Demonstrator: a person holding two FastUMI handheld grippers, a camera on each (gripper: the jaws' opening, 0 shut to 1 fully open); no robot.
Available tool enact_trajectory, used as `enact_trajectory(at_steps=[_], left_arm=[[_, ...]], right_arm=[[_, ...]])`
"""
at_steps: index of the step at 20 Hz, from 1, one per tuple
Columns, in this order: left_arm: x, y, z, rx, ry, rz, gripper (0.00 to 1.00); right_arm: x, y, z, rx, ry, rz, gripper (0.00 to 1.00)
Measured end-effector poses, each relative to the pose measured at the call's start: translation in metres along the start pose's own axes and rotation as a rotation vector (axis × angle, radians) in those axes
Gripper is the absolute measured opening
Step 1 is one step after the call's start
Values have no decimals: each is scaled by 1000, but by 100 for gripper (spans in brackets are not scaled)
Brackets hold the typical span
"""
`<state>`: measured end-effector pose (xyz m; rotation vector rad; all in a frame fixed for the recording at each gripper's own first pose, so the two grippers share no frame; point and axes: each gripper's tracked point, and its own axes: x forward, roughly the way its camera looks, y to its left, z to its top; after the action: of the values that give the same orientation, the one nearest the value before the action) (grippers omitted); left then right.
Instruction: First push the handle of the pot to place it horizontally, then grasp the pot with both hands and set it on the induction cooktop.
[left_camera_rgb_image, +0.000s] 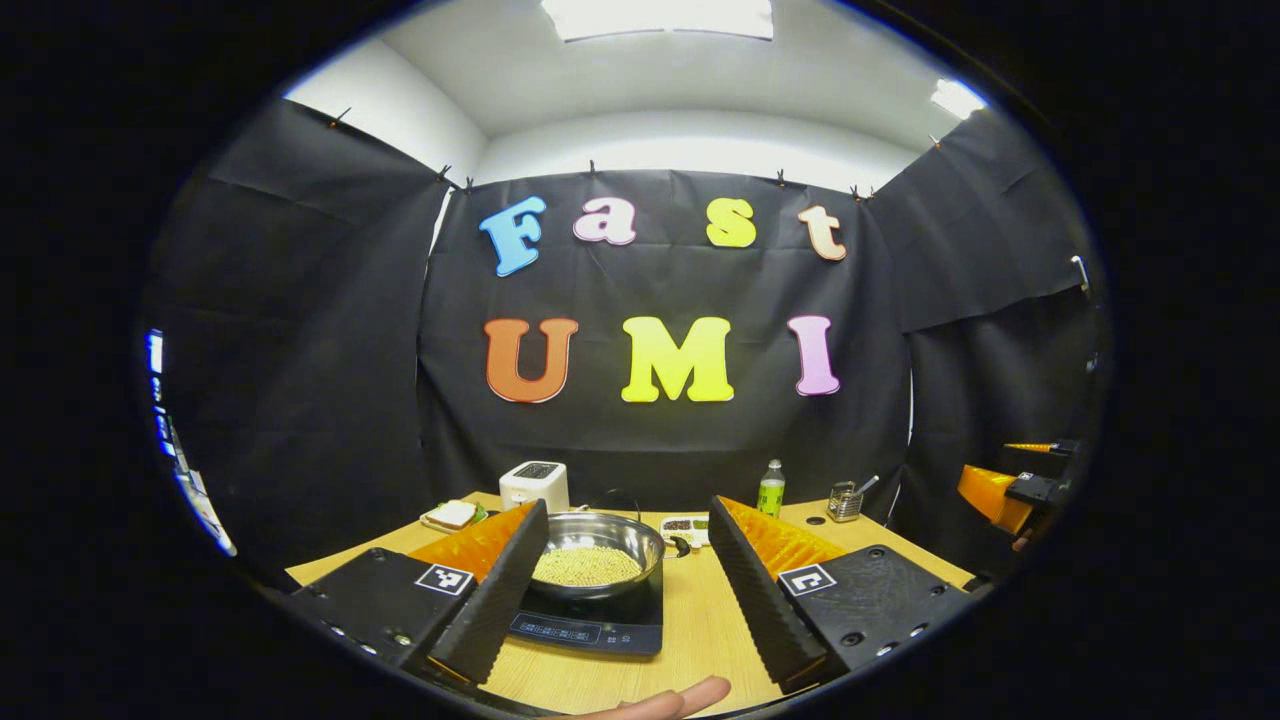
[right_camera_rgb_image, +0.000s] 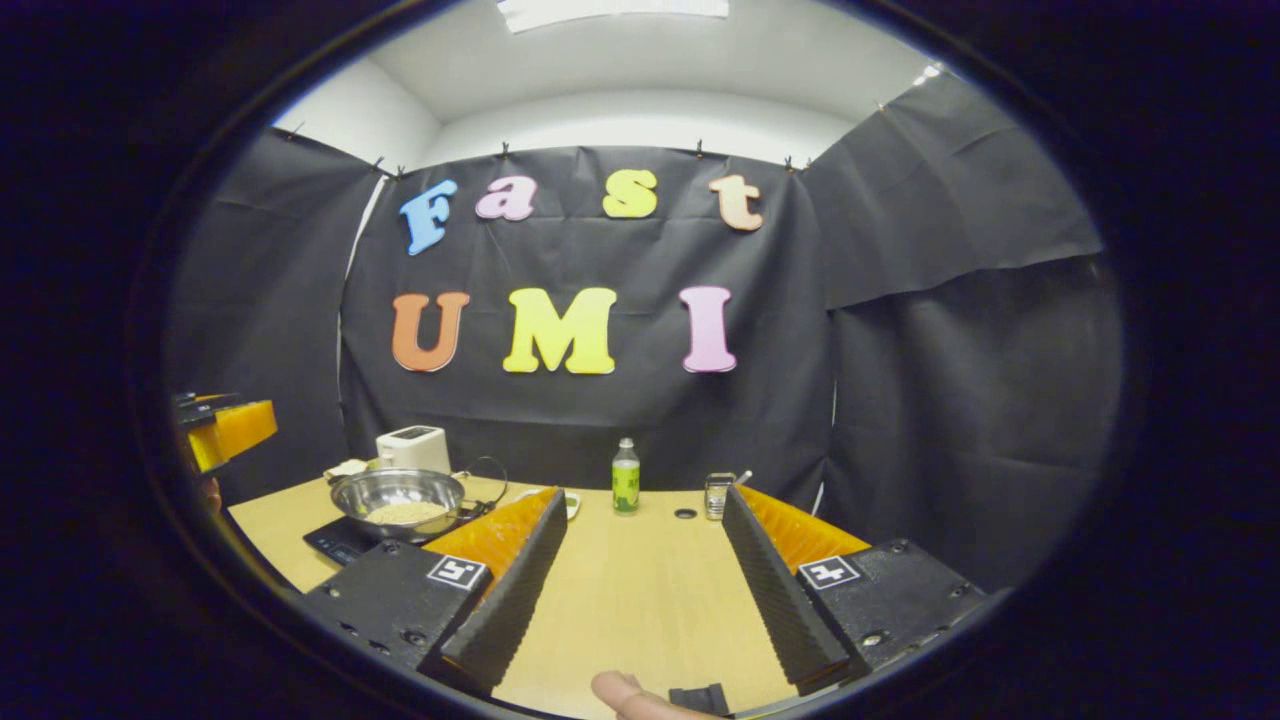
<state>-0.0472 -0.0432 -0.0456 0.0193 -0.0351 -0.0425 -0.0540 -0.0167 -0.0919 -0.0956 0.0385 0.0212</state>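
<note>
A steel pot (left_camera_rgb_image: 598, 548) holding pale beans sits on the black induction cooktop (left_camera_rgb_image: 590, 622), on the wooden table (left_camera_rgb_image: 705, 625). A short dark handle (left_camera_rgb_image: 682, 546) sticks out at the pot's right side. My left gripper (left_camera_rgb_image: 629, 506) is open wide, drawn back from the pot, which shows between its fingers untouched. In the right gripper view, the pot (right_camera_rgb_image: 398, 500) and cooktop (right_camera_rgb_image: 335, 541) lie far to the left. My right gripper (right_camera_rgb_image: 643, 492) is open over bare table, holding nothing. Each gripper also appears at the edge of the other's view: right gripper (left_camera_rgb_image: 1010, 490), left gripper (right_camera_rgb_image: 225, 425).
A white toaster (left_camera_rgb_image: 533, 483) stands behind the pot, with a plate of bread (left_camera_rgb_image: 452, 515) to its left. A small food tray (left_camera_rgb_image: 686, 526), a green bottle (right_camera_rgb_image: 626, 477) and a metal cup (right_camera_rgb_image: 718, 495) stand along the back. A fingertip (left_camera_rgb_image: 665, 704) shows at the bottom.
</note>
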Motion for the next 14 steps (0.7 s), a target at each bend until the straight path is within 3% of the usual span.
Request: enact_trajectory(at_steps=[3,4,5,14], left_arm=[[-3,-9,-2,23,-18,-10,95],[-3,-7,-5,23,-15,-4,100],[-2,-7,-8,21,-16,-2,95],[-2,6,-15,16,-16,18,96]], right_arm=[[-5,-4,7,-2,-42,0,97],[-7,0,8,7,-51,12,97],[-8,4,9,18,-55,27,98],[0,12,-6,30,-8,59,97]])
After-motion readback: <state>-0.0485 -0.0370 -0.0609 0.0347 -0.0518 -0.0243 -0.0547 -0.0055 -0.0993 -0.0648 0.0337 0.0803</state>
